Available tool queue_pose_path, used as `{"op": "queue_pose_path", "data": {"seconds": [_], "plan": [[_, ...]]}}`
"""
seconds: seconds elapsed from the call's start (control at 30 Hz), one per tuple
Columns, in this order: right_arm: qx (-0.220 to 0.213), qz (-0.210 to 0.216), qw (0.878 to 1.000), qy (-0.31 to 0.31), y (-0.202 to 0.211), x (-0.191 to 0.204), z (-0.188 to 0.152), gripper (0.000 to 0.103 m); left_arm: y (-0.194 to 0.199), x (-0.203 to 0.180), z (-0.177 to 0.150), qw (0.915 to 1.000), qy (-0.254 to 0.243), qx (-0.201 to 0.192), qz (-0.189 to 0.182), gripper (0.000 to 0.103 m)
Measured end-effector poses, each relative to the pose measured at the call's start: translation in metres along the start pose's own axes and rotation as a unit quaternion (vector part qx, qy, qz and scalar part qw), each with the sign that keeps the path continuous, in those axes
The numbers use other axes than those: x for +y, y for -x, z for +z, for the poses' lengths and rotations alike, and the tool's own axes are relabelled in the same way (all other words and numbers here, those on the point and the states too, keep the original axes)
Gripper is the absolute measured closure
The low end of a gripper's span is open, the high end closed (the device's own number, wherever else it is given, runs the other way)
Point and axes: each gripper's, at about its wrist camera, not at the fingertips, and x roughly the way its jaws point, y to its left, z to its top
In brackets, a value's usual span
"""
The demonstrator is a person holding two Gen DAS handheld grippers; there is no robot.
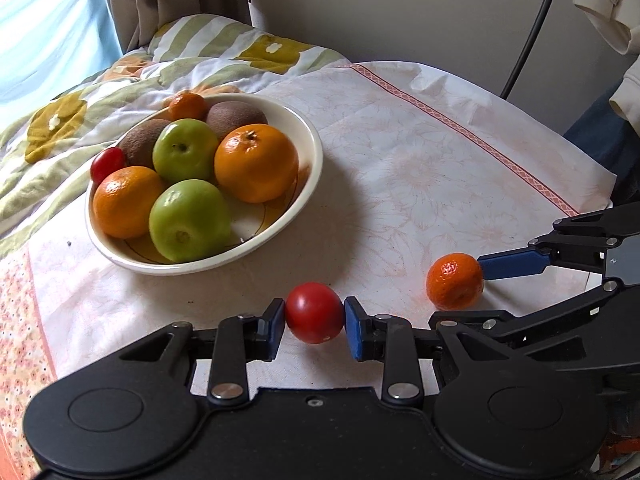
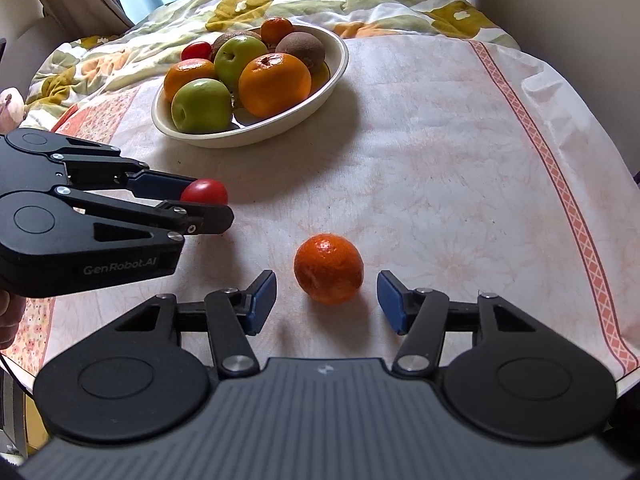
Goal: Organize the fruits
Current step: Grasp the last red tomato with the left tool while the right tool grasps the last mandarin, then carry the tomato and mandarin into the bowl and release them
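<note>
left black two-finger gripper with blue pads clamped on a small round red tomato, one pad pressed against each side, low over the pale floral tablecloth. seen from the right wrist as well: same tomato pinched at the tips of the left gripper, just in front of the bowl's near side.

right black gripper with blue pads parted around a small dimpled orange mandarin – fruit resting on the cloth between the pads, a clear gap on either side, nothing gripped. in the left wrist view only the upper blue pad of the right gripper plain to see, its tip at the mandarin; contact there impossible to judge.

further back, a cream oval ceramic bowl already loaded: two large oranges, two green apples, two brown kiwis, a second small mandarin at the far rim, a second small red tomato at the left rim. tomato and mandarin on the cloth both outside the bowl, near each other but apart.

behind the cloth – a rumpled quilt with green stripes and yellow flowers.
</note>
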Motion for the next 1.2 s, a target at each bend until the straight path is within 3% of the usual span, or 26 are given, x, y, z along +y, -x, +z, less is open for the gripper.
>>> {"op": "queue_pose_path", "data": {"seconds": [0.23, 0.37, 0.9, 1.2], "plan": [[0.001, -0.006, 1.0, 0.006, -0.003, 0.002, 0.004, 0.037, 0.012, 0.008, -0.008, 0.9997, 0.017, -0.007, 0.018, 0.068], [0.008, -0.007, 1.0, 0.01, -0.006, 0.002, 0.005, 0.05, 0.018, 0.012, -0.012, 0.9993, 0.027, -0.008, 0.026, 0.068], [-0.011, 0.005, 1.0, 0.027, 0.025, 0.006, 0.01, 0.05, 0.058, 0.009, -0.018, 0.9961, 0.061, -0.034, 0.053, 0.068], [-0.038, 0.021, 0.999, 0.023, 0.059, 0.005, 0.035, 0.05, 0.094, 0.007, -0.004, 0.9917, 0.083, -0.07, 0.069, 0.068]]}}
